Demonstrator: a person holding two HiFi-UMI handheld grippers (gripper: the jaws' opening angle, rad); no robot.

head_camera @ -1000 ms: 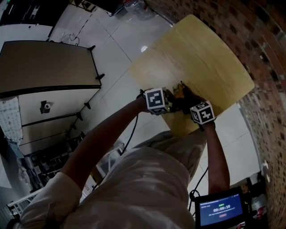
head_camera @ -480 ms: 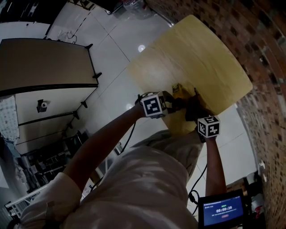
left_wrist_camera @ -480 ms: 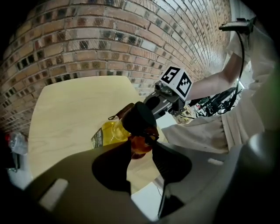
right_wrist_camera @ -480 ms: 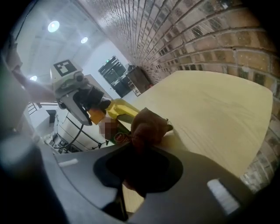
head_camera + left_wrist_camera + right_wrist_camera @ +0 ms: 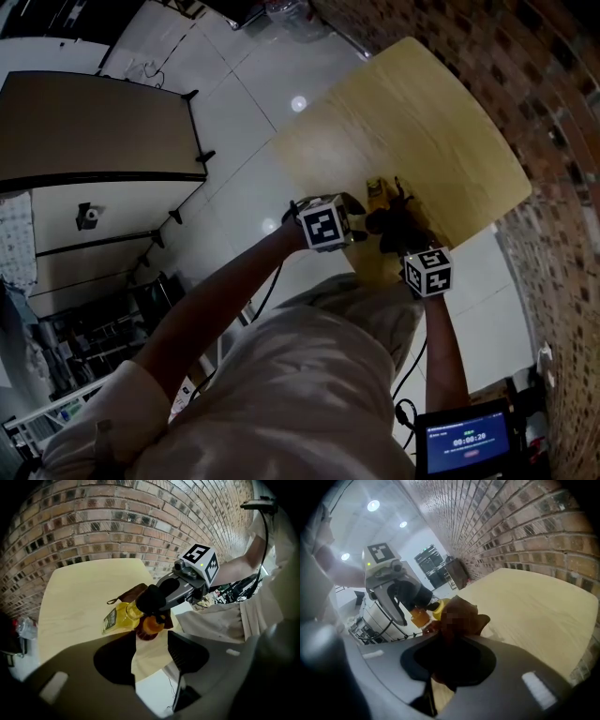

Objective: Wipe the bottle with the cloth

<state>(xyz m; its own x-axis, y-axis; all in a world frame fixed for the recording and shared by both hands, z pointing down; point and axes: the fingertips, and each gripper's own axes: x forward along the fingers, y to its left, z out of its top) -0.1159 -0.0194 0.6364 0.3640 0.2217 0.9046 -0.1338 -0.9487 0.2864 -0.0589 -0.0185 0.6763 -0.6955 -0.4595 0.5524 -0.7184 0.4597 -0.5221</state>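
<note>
Left gripper (image 5: 151,646) has let go of the bottle (image 5: 119,616), jaws opening, and it lies mid-frame just ahead of them. Right gripper (image 5: 450,653) is clamped on the brown cloth (image 5: 473,613). Wiping's probably pausing.

Pale short-sleeved shirt (image 5: 281,394), thin black cable (image 5: 275,281)

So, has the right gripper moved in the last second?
Yes. The right gripper, holding the cloth, pulled back toward the table's near edge, toward the person.

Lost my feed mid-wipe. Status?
Left gripper opening, bottle just ahead of jaws. Right gripper shut on cloth, at bottle. Bottle lying on table. Nothing blocking.
</note>
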